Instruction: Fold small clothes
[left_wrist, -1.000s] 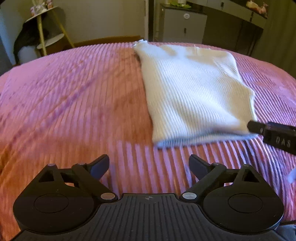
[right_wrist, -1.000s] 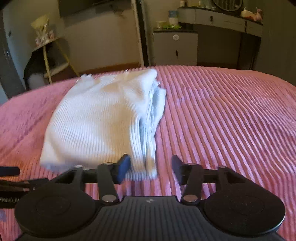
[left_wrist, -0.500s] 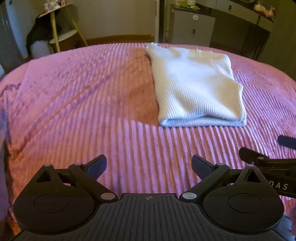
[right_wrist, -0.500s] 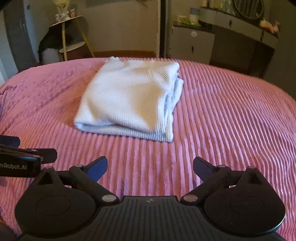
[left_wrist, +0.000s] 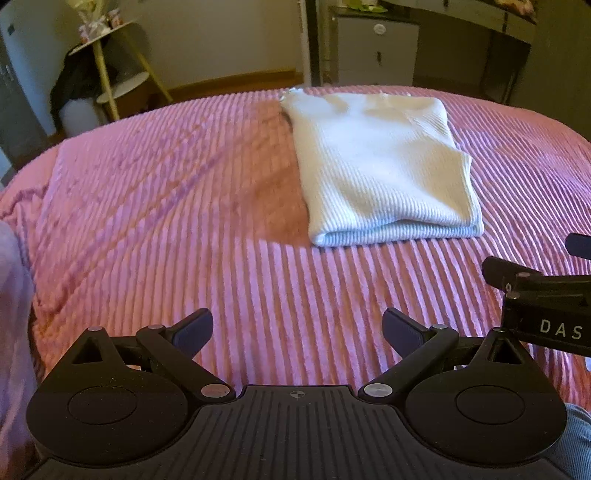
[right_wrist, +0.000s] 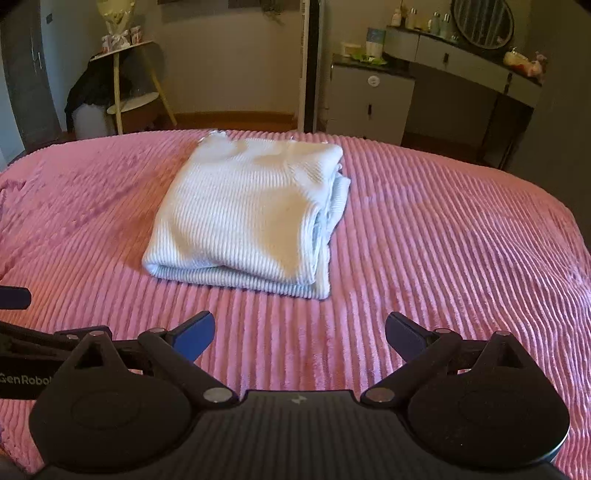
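Resting folded, the white ribbed knit garment (right_wrist: 243, 218) lies mid-bed on the pink corduroy bedspread (right_wrist: 443, 258); left gripper (left_wrist: 297, 328) and right gripper (right_wrist: 300, 330) both gape empty, the right just widened. Risk: loose side layers slipping apart if snagged

soft white rib-knit garment (right_wrist: 243, 218), kinda matte, fuzzy pink corded plush bedspread (right_wrist: 443, 266) with a slight sheen, matte black plastic right gripper (right_wrist: 300, 334) with shiny metal pivot pins, smooth pale cabinet (right_wrist: 371, 101), wood-legged shelf (right_wrist: 122, 77)
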